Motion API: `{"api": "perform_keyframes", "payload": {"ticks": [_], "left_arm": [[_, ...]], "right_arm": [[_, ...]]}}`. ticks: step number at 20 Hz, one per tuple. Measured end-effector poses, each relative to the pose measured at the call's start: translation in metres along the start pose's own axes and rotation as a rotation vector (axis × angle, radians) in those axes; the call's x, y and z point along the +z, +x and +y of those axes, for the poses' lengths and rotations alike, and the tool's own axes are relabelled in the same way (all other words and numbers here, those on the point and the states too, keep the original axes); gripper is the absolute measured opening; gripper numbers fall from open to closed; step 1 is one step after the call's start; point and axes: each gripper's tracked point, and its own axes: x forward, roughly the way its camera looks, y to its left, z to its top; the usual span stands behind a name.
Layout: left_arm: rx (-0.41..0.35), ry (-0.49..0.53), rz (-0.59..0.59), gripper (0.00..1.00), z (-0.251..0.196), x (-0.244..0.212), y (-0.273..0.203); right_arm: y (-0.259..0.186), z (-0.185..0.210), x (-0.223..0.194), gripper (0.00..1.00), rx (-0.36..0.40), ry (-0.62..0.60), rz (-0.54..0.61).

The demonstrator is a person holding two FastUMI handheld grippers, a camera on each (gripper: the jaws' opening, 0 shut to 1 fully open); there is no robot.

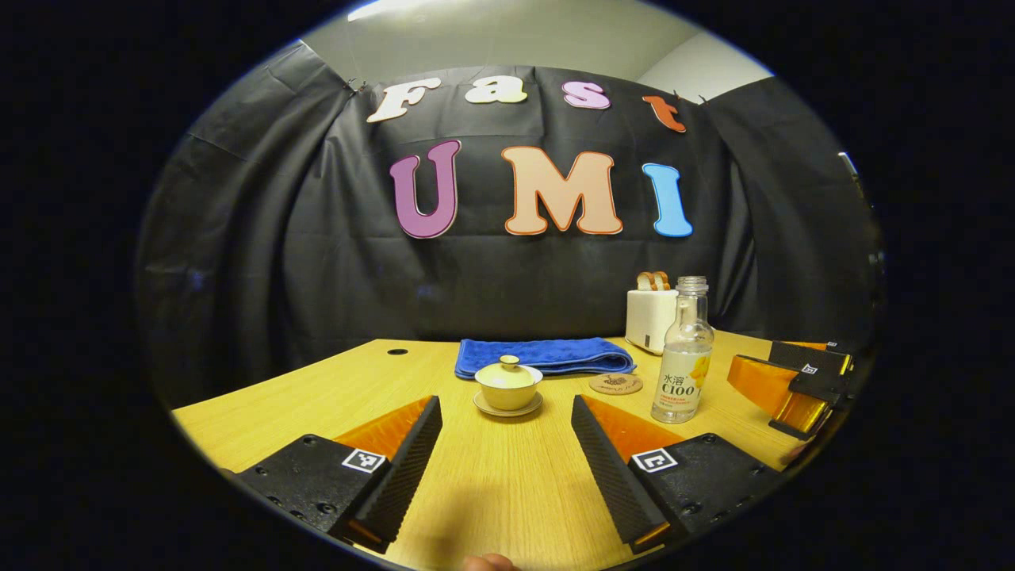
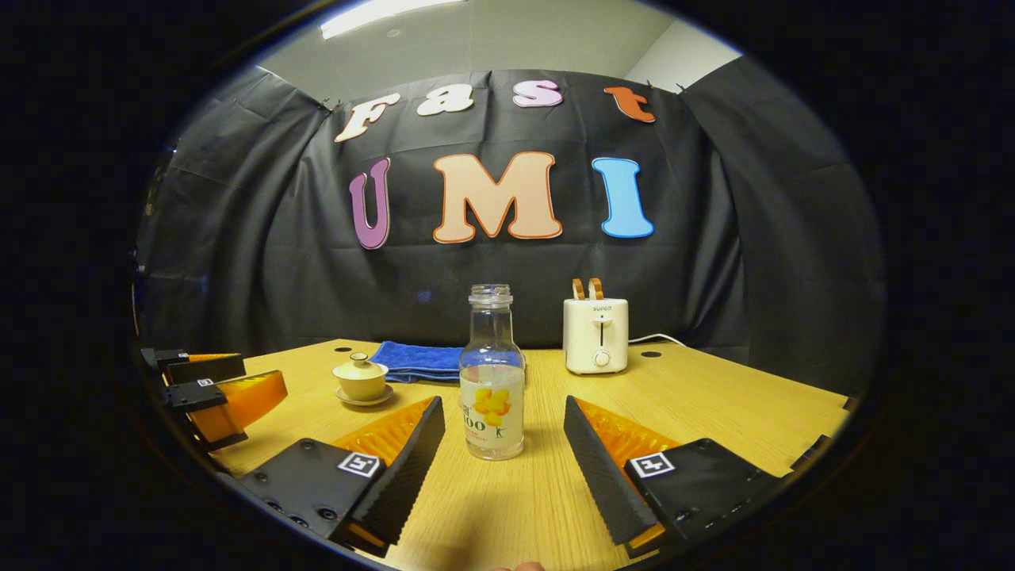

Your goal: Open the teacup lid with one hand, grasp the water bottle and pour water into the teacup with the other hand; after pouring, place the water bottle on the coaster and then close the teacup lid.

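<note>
Wooden table (image 2: 714,412) held toaster (image 2: 595,335), blue towel (image 1: 545,355), water bottle (image 2: 492,381) mid-table, lidded teacup (image 1: 508,385) before towel, coaster (image 1: 615,384) between. Left gripper (image 1: 507,444) and right gripper (image 2: 499,444) both spread, empty. Nothing started; next move likely left onto lid knob.

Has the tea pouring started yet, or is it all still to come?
Nothing done: the lid sits on the teacup, the water bottle stands untouched. Left gripper and right gripper are open, facing them. Pouring, the coaster and re-lidding remain.
</note>
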Motion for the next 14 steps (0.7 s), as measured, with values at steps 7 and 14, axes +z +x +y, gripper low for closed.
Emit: {"api": "perform_keyframes", "payload": {"ticks": [7,14], "left_arm": [[-0.03,0.001,-0.007,0.96,-0.004,0.001,0.005],[-0.055,0.003,0.004,0.96,-0.001,0.0,0.094]], "right_arm": [[-0.001,0.0,0.0,0.96,0.001,0.001,0.005],[0.002,-0.009,-0.001,0.97,0.013,0.002,0.003]]}}
